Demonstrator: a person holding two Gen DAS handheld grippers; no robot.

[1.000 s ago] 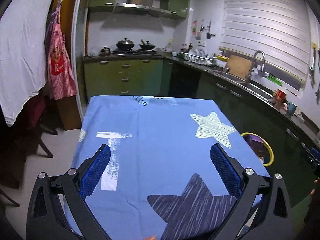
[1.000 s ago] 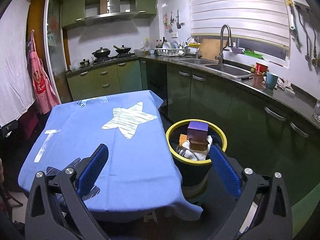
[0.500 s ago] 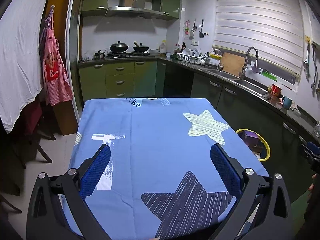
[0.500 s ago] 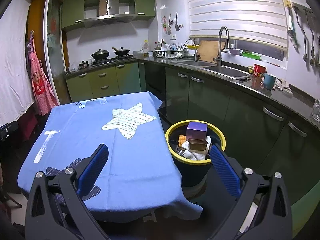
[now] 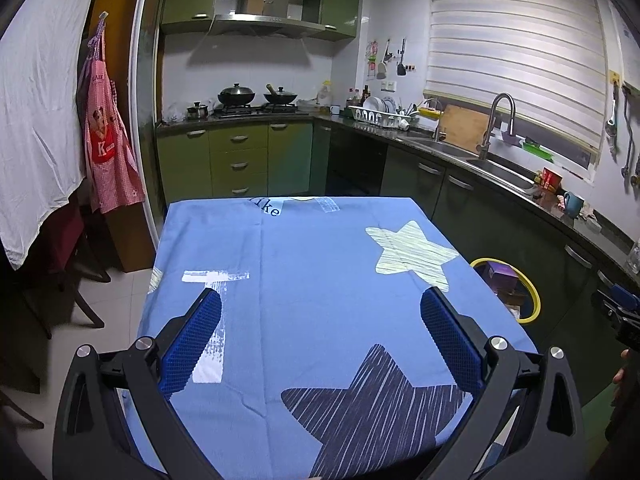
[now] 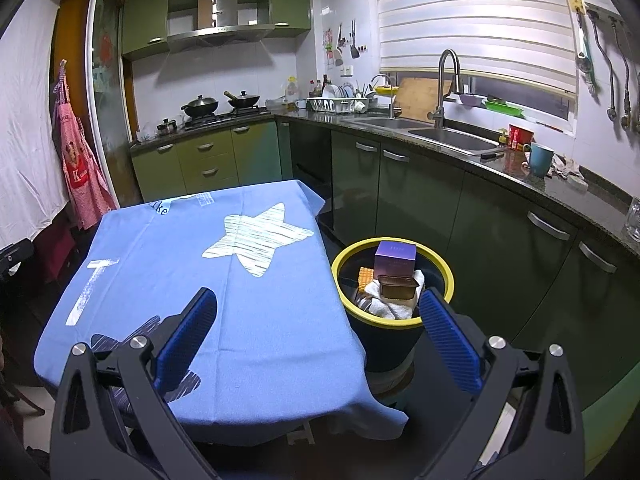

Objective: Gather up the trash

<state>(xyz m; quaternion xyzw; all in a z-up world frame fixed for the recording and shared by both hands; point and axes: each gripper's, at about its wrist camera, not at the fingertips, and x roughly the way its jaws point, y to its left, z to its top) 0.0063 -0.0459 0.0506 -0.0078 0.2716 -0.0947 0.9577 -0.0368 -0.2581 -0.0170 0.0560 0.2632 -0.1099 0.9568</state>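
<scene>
A black bin with a yellow rim (image 6: 400, 242) stands on the floor right of the table. Inside it lie a purple box (image 6: 395, 258), a brown plastic tub (image 6: 398, 286), a white crumpled cloth (image 6: 390, 306) and an orange wafer-like piece (image 6: 364, 277). The bin's rim (image 5: 534, 300) also shows past the table's right edge in the left wrist view. My left gripper (image 5: 320, 306) hangs open over the near end of the blue star-print tablecloth (image 5: 312, 264), holding nothing. My right gripper (image 6: 318, 308) is open and empty above the table's right edge, near the bin.
Green cabinets and a dark counter (image 6: 560, 192) with a sink (image 6: 452, 138) run along the right wall. A stove with pots (image 5: 256, 100) is at the back. A pink apron (image 5: 108, 144) and white cloth hang on the left. A dark chair (image 5: 60, 264) stands left of the table.
Both grippers have drawn back and risen slightly, so the table and bin look smaller and lower. Both stay open and empty.
</scene>
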